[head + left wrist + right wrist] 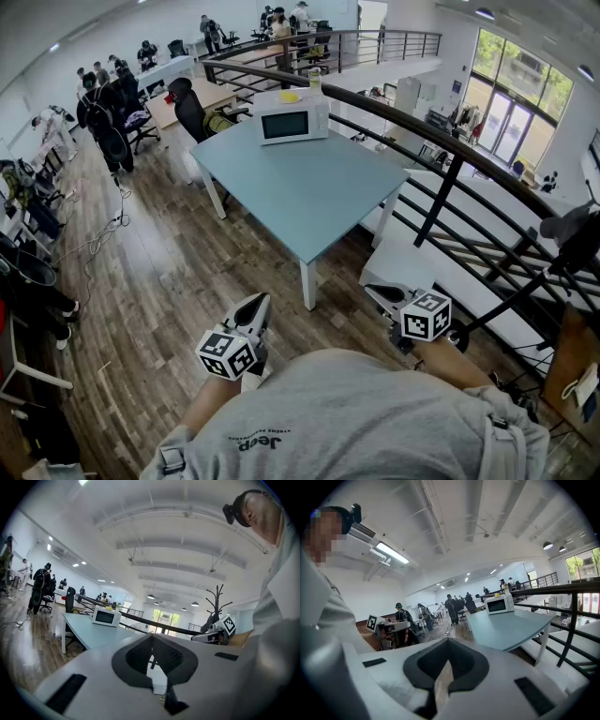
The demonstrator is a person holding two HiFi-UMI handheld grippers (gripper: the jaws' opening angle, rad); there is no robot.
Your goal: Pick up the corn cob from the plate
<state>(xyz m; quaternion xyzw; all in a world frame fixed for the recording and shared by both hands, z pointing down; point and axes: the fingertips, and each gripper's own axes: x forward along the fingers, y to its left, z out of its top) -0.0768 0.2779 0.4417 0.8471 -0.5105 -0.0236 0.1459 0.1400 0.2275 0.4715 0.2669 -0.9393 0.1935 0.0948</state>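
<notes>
No corn cob and no plate show in any view. In the head view my left gripper (255, 302) and right gripper (375, 291) are held close in front of the person's chest, above the wooden floor and short of the table (309, 202). Both point towards it. The left gripper (151, 639) has its dark pads meeting at the tips with nothing between them. The right gripper (446, 641) is likewise shut and empty. Each gripper view catches the other gripper's marker cube off to the side.
A white microwave (292, 120) stands at the far end of the pale blue table, with a small yellow item (289, 96) on top. A dark railing (450, 150) runs along the right. Office chairs (192, 108) and several people are at the back left.
</notes>
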